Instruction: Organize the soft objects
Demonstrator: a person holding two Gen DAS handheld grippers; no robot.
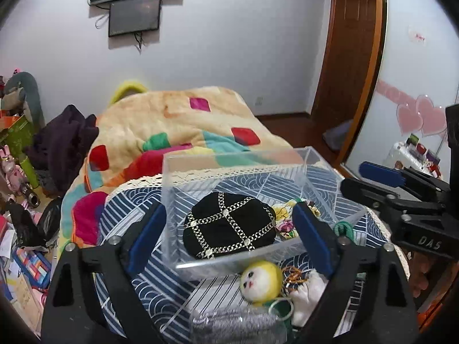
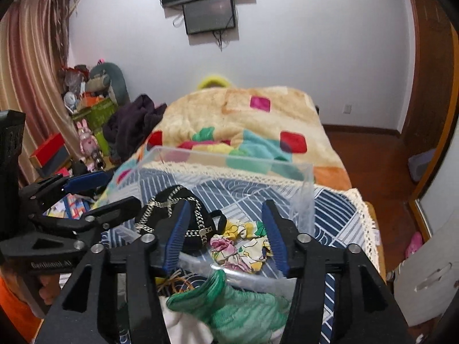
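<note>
A clear plastic box [image 1: 175, 172] stands on the blue patterned cloth [image 1: 178, 295]. Inside lie a black hat with silver chains [image 1: 229, 225] and a floral fabric piece [image 1: 282, 219]. My left gripper [image 1: 229, 238] is open and empty, its fingers either side of the box's near wall. In front of the box lie a yellow-headed doll [image 1: 261, 281], a grey knit item [image 1: 229, 324] and a white item [image 1: 307, 295]. My right gripper [image 2: 226, 235] is open and empty above the floral piece [image 2: 241, 246], with the hat [image 2: 200, 215] to its left. A green knit item [image 2: 238, 306] lies below it.
A bed with a colourful plush blanket [image 1: 178, 126] lies beyond the table. Dark clothing [image 1: 63, 137] and cluttered toys and boxes [image 1: 17, 154] stand to the left. A wooden door [image 1: 350, 57] and mirrored panel are at the right. Screens [image 1: 134, 17] hang on the wall.
</note>
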